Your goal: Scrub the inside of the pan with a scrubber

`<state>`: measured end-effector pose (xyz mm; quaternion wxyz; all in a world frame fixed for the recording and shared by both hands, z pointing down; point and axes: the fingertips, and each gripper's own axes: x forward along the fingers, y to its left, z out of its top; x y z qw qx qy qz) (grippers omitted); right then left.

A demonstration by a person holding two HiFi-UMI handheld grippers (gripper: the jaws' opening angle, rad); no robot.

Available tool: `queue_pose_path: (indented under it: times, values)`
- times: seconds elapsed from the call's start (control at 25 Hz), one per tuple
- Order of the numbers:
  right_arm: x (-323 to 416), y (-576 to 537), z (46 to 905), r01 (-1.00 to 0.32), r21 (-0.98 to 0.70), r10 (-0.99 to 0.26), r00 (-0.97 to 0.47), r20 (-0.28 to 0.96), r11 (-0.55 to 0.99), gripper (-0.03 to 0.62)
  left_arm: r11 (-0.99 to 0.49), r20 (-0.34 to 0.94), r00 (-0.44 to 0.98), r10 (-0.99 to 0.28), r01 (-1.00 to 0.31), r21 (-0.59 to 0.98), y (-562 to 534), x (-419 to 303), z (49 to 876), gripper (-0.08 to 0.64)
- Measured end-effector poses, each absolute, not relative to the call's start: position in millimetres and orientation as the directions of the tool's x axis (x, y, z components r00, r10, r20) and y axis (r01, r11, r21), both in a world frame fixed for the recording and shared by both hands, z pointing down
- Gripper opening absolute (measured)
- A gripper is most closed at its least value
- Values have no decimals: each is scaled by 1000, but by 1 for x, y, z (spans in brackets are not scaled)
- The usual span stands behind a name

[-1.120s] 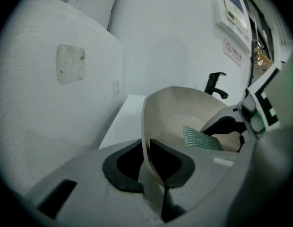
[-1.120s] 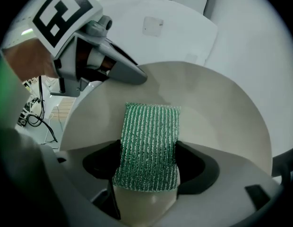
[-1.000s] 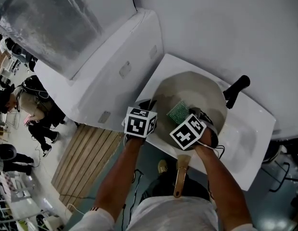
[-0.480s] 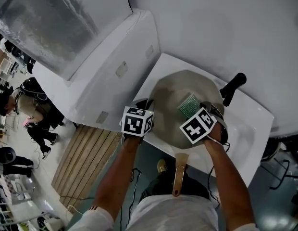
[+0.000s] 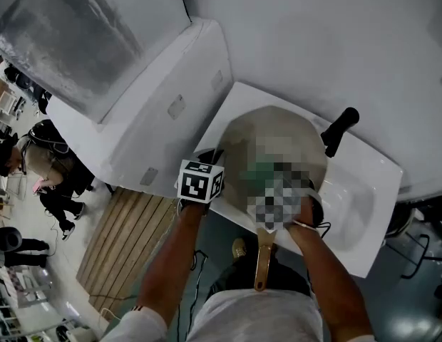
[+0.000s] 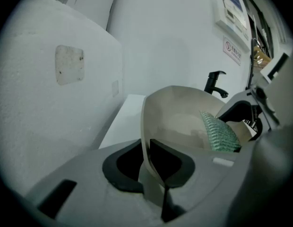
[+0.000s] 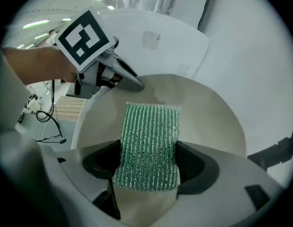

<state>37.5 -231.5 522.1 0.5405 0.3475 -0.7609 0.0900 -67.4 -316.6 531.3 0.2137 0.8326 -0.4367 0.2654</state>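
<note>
A beige pan (image 5: pixel 278 130) with a wooden handle (image 5: pixel 264 258) lies tilted in the white sink (image 5: pixel 356 205). My left gripper (image 5: pixel 212 157) is shut on the pan's near-left rim; in the left gripper view the thin rim (image 6: pixel 145 126) passes between its jaws (image 6: pixel 147 148). My right gripper (image 5: pixel 272 184), partly under a mosaic patch, is shut on a green mesh scrubber (image 7: pixel 149 141), held flat between its jaws (image 7: pixel 149 162) over the pan's inside (image 7: pixel 208 122). The scrubber (image 6: pixel 219 131) also shows in the left gripper view, against the pan's inner wall.
A black faucet (image 5: pixel 336 130) stands at the sink's far side, just beyond the pan. A white appliance (image 5: pixel 164 112) adjoins the sink on the left. A wooden slatted mat (image 5: pixel 125 237) lies on the floor below. People stand far left.
The right gripper swept the scrubber toward the pan's far right side, then came back toward the near side. The left gripper kept its hold on the rim without moving.
</note>
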Motion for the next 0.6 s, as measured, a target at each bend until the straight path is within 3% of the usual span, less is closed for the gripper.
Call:
queue_pose_path:
  times: [0.28, 0.6]
  values:
    - [18, -216, 544, -608, 196, -373, -179, 910, 769, 351, -529, 629, 478, -613, -840, 122, -317, -67, 531, 52]
    - [45, -215, 554, -592, 243, -361, -89, 928, 768, 353, -535, 627, 481, -613, -837, 120, -317, -67, 531, 54]
